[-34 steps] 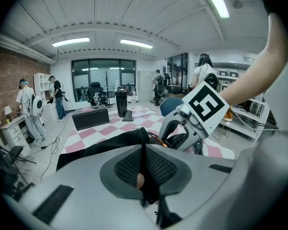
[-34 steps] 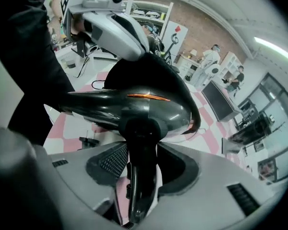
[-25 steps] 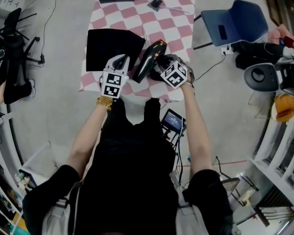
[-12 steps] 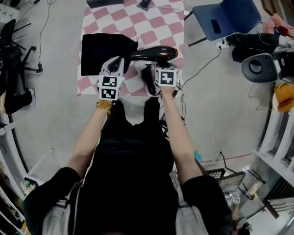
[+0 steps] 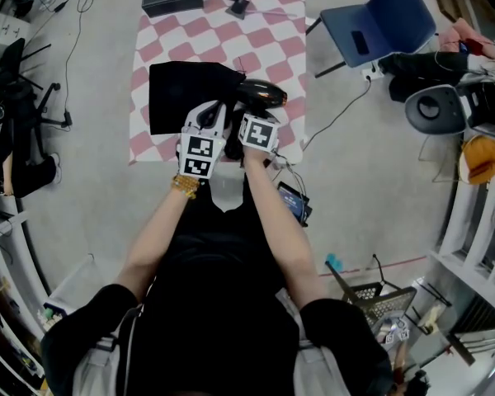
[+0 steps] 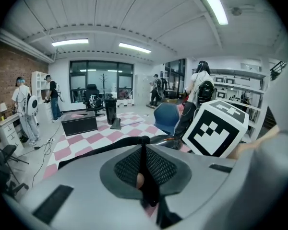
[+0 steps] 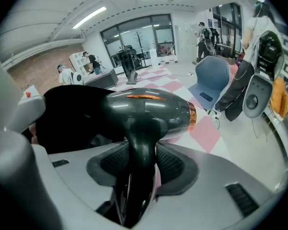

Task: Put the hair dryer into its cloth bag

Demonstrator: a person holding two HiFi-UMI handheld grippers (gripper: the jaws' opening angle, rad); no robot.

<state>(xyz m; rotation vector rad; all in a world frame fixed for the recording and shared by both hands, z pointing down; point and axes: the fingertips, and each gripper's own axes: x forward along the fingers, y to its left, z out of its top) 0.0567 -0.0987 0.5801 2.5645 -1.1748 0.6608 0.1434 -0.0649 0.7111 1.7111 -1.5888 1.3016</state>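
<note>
- Step in hand, as judged: insertion, with the hair dryer (image 5: 262,94) brought up to the mouth of the cloth bag (image 5: 178,96) but not yet clearly inside it.
- Right gripper (image 5: 246,114): clamped on the dryer's handle, pads pressing it from both sides. Barrel lying crosswise above the jaws, orange-ringed end toward 3 o'clock, opposite end toward 9 o'clock against the black fabric.
- Left gripper (image 5: 212,112): jaws almost together, pinching a thin edge of the bag's cloth near its 5 o'clock corner in the head view, just beside the right gripper.
- Bag: black and mostly flat on the pink-and-white checkered tablecloth (image 5: 268,46), at about 10 o'clock from both grippers. Depth of the opening not readable from any view.
- Next move, as judged: keep the pinched edge raised to hold the mouth open, carry the barrel toward 9 o'clock into the opening, then let the handle follow before releasing.
- Risk, as judged: only one edge held, so a slack mouth likely to snag the barrel.
</note>
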